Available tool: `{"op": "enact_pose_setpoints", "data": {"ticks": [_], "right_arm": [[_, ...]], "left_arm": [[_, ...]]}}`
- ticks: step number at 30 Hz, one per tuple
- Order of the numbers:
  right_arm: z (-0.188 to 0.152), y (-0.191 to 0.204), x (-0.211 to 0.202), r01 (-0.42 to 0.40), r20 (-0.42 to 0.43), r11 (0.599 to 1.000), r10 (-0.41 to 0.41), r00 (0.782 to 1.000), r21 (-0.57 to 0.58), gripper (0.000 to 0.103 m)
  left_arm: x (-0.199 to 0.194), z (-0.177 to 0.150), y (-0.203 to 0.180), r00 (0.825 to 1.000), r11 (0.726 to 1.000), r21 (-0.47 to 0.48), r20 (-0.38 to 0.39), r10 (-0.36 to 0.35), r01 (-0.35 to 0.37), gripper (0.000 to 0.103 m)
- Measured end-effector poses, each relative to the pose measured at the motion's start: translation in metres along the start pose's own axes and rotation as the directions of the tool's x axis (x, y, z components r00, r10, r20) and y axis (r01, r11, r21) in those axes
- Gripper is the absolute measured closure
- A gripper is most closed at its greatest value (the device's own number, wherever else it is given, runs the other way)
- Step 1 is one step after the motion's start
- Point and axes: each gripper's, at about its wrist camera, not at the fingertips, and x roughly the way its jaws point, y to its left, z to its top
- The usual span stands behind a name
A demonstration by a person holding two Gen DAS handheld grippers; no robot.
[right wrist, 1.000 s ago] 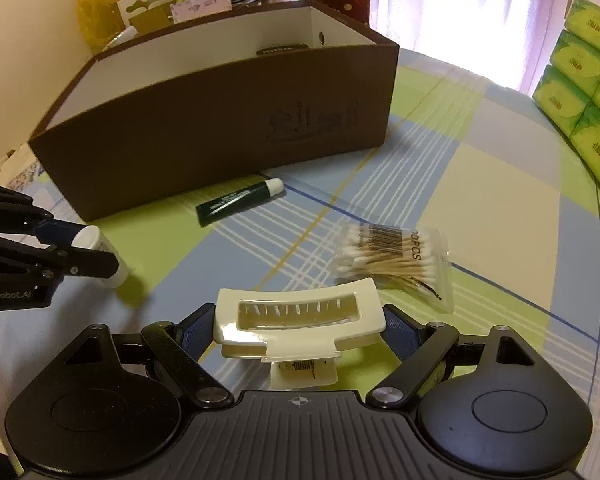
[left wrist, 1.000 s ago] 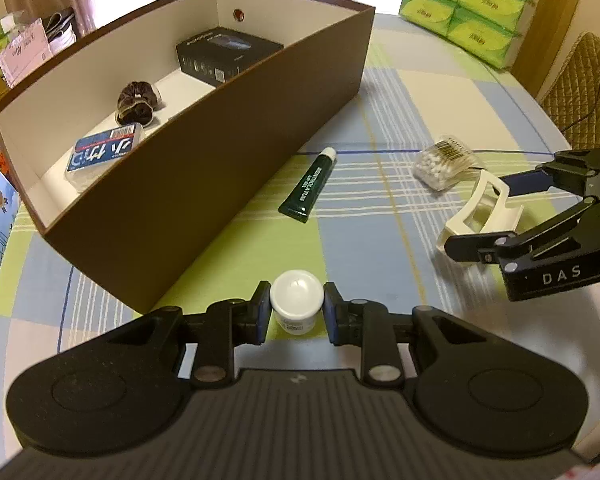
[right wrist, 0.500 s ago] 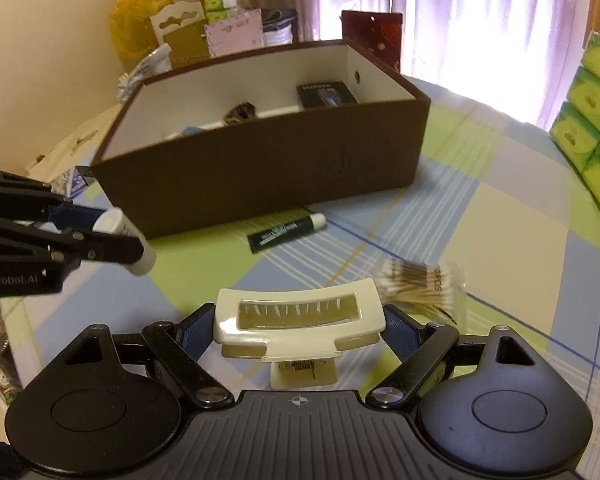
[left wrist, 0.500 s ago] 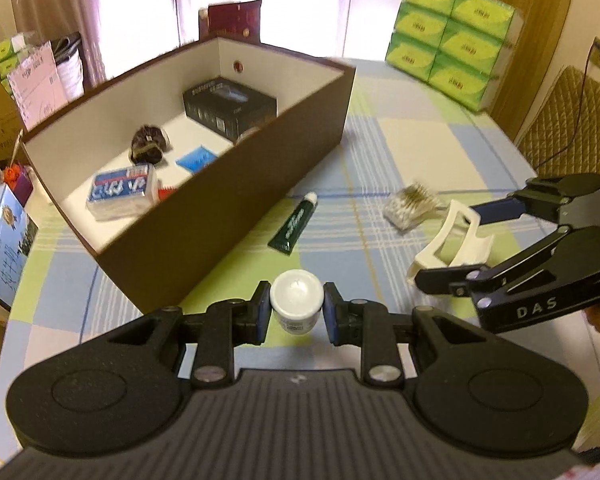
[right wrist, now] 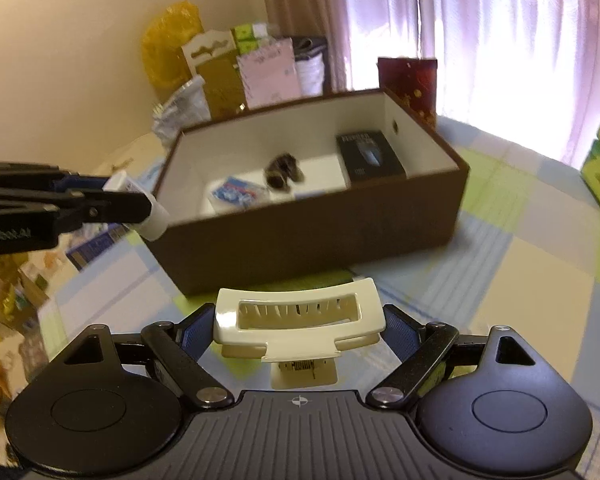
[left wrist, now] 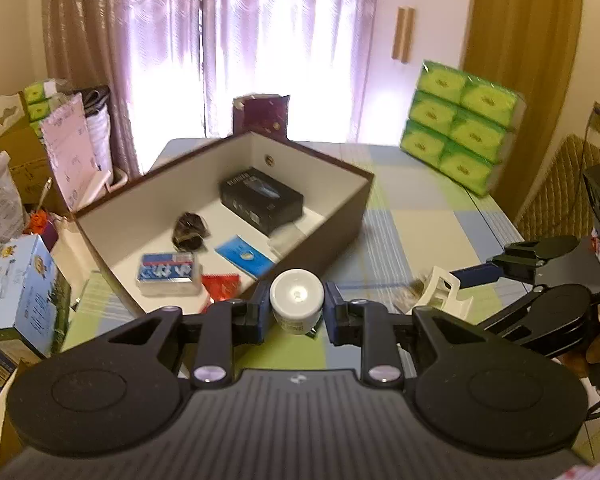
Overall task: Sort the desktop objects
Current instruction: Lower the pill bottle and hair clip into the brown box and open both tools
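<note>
We hold a small white round plastic jar (left wrist: 296,300) pinched in the left gripper (left wrist: 296,312), raised near the corner of the brown cardboard box (right wrist: 312,236). The right gripper (right wrist: 298,328) clamps a cream glossy plastic hair claw (right wrist: 298,316) above the checked tablecloth (right wrist: 520,280). We judge both smooth and hard, so either could slip, or clip the box's rim and fall outside.
</note>
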Motion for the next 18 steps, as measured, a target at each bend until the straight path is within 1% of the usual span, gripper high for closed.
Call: {"op": "enact_pose_setpoints", "data": {"ticks": [6, 12, 18], "right_arm": [[0.033, 0.005, 0.008, -0.018, 0.039, 0.998, 0.02, 0.999, -0.052, 0.019], [0.072, -0.001, 0.028, -0.021, 0.06, 0.997, 0.025, 0.998, -0.072, 0.019], [0.106, -0.013, 0.055, -0.009, 0.042, 0.997, 0.013, 0.999, -0.081, 0.019]], "left_arm": [[0.003, 0.015, 0.025, 0.999, 0.999, -0.027, 0.014, 0.035, -0.034, 0.08], [0.019, 0.031, 0.052, 0.998, 0.997, -0.04, 0.001, 0.065, -0.065, 0.08], [0.043, 0.045, 0.076, 0.996, 0.995, -0.048, -0.018, 0.083, -0.084, 0.08]]}}
